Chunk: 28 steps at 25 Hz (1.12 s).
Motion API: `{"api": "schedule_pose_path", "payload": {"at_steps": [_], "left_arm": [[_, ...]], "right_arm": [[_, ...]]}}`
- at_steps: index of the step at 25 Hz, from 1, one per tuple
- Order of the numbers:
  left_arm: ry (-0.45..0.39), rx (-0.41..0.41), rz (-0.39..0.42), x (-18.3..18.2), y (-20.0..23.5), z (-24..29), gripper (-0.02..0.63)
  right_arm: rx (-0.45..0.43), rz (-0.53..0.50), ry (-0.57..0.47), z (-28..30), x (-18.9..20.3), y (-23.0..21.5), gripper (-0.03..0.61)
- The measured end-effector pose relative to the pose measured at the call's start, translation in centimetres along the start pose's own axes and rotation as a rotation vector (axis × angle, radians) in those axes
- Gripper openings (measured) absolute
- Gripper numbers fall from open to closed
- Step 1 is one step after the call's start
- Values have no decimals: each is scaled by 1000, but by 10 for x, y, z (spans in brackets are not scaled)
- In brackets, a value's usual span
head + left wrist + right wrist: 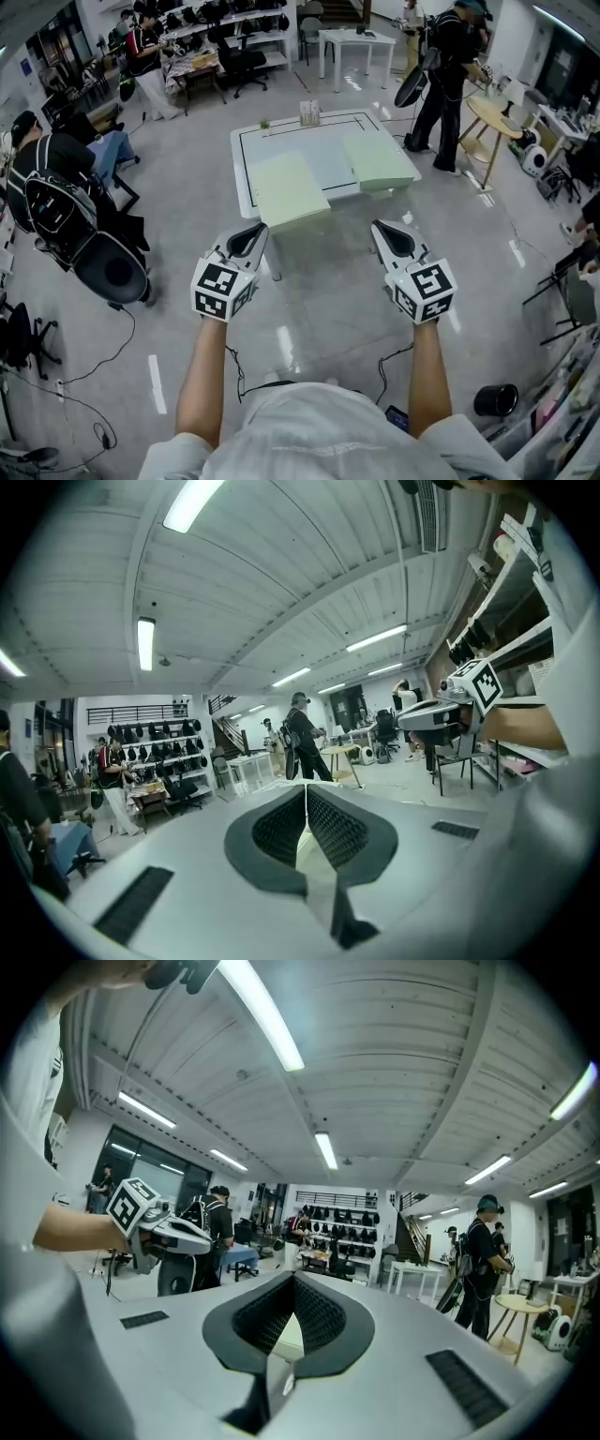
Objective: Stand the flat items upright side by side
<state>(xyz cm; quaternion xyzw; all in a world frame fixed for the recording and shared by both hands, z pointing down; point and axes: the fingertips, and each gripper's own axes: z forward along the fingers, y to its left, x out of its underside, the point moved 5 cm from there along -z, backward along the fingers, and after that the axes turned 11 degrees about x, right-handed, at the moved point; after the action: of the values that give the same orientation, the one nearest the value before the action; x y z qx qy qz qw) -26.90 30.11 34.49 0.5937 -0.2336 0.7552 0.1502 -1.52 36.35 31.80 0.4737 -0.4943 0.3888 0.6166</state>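
Flat items point(286, 190) lie on the table point(319, 155), two side by side along its near edge. My left gripper point(255, 232) and right gripper point(382, 232) hang short of that edge, both closed and empty. I'd open them before reaching for an item's rim.

My left gripper point(306, 789): shell smooth matt pale grey plastic; pads point(339, 832) dark, rubbery-looking, fine grid texture, rough. My right gripper point(292, 1279): same matt shell, same rough dark pads point(317, 1316). Left marker cube point(222, 289), right marker cube point(427, 291): matt black-and-white print. Left flat item point(286, 190), right flat item point(378, 161): pale green, matt, paper or card, cannot tell which. Table point(319, 131): white top, smooth. Floor point(319, 291): grey, polished, glossy, lamp reflections. Round side table point(494, 114): pale wood top.
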Motion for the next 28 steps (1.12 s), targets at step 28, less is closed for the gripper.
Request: {"api": "schedule_pose_path", "payload": {"at_steps": [28], "left_arm": [[30, -50, -227, 56, 80, 94, 207]], "right_arm": [[-69, 125, 124, 117, 62, -75, 276]]}}
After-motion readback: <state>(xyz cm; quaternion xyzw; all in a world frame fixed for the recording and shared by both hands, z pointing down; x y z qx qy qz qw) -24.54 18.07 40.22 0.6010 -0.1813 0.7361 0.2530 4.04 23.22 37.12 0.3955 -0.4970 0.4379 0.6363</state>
